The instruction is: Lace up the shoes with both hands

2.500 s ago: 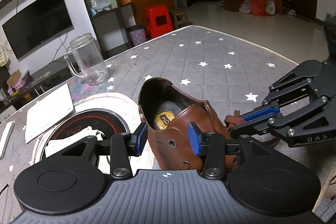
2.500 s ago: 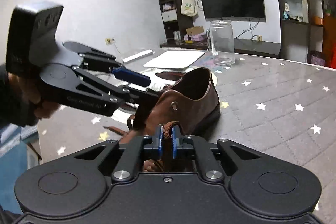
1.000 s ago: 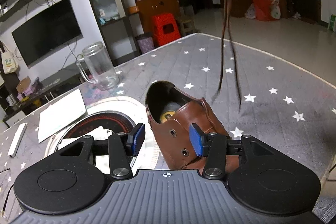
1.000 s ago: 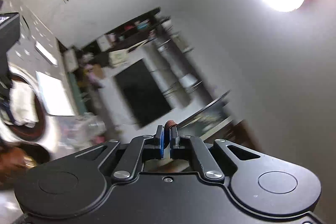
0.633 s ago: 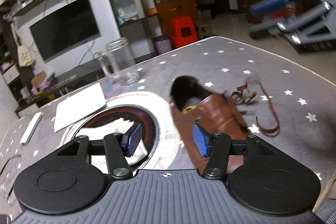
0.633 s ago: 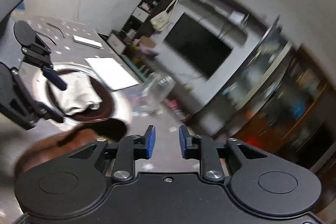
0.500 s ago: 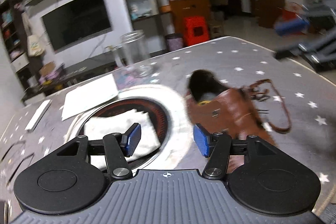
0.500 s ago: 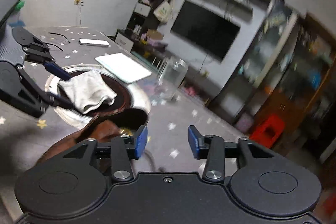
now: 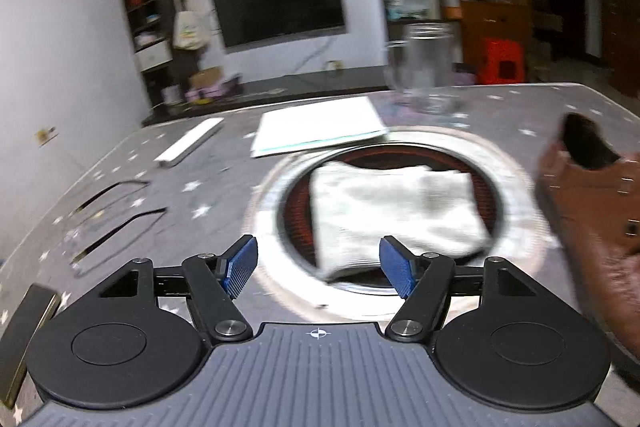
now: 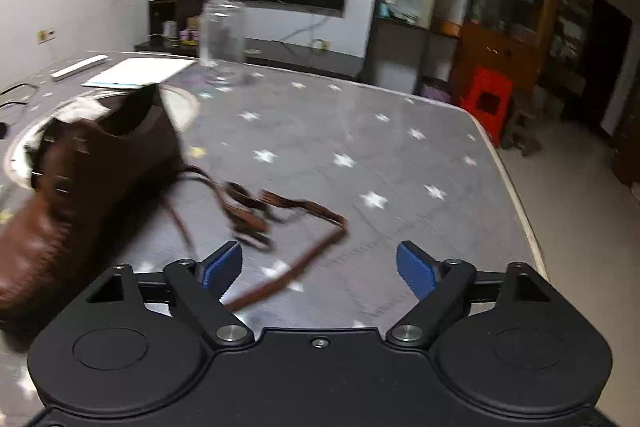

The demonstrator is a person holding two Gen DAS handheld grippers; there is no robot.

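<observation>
While both tools stand with nothing between their blue pads, the brown leather lace-up shoe (image 10: pixel 80 187) lies on the grey star-printed worktop (image 10: pixel 360 155), ahead and to the left of the right tool (image 10: pixel 319 269) and off to the right of the left tool (image 9: pixel 319 267). Each tool's jaws are opening, the right one's already very wide, and neither has hold of anything. A flat brown shoelace (image 10: pixel 288 227) trails loose from the shoe's side, looping across the worktop just ahead of the right tool, with one end running under that tool's left pad.

Straight ahead of the left tool a folded white cloth (image 9: pixel 392 203) rests in a round red-and-silver inset (image 9: pixel 516 187); a clear glass jar (image 9: pixel 426 67) stands well beyond.

By the look of it the lace is soft and limp: it will sag and twist, so it is best pinched close to its tip, where it can be steered into an eyelet. The shoe seems stiff enough to hold shape yet light enough to slide, so the left tool should steady it by the eyelet flap or heel rim.
</observation>
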